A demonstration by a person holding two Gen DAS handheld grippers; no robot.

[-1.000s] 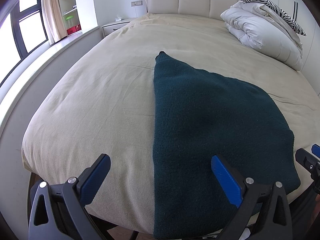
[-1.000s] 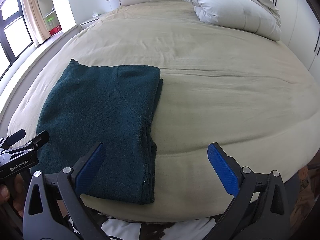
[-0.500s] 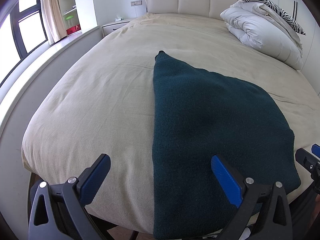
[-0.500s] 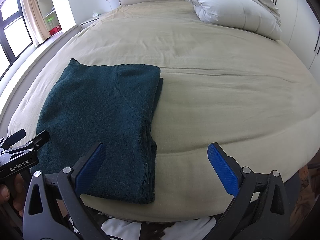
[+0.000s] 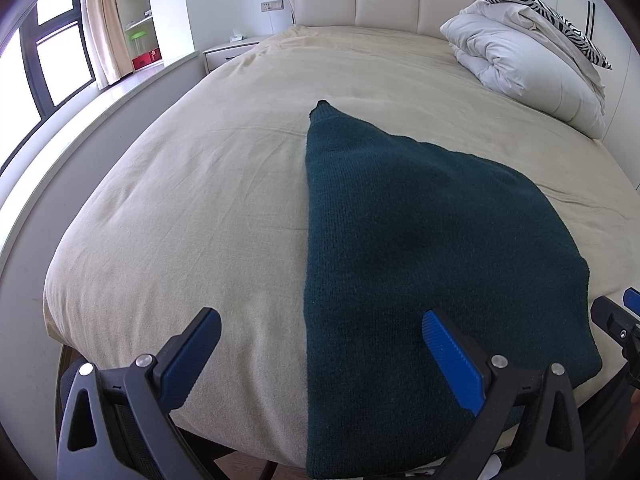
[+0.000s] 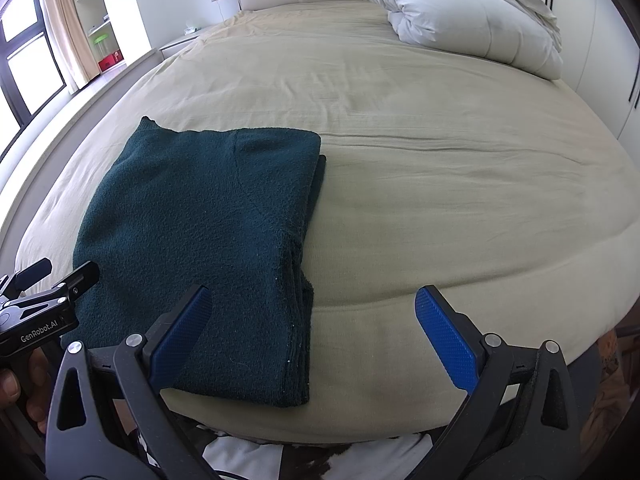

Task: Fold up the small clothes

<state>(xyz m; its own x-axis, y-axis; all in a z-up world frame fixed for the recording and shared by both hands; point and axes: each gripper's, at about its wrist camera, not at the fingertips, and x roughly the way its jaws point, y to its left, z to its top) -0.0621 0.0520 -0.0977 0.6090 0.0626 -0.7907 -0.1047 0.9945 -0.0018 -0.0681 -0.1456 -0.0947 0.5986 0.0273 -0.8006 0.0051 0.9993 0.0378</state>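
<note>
Nothing has shifted over the last second: the dark green sweater (image 6: 200,240) lies in the same folded rectangle at the near edge of the bed (image 6: 440,140), layers stacked along its right side. The left claw (image 5: 320,360) and the right claw (image 6: 312,336) both stay wide open and empty, held back off the fabric. This stillness suggests the fold is finished, or that another halving awaits.

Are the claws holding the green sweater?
No. Both the left claw and right claw are open and empty; the sweater lies folded on the bed.
</note>
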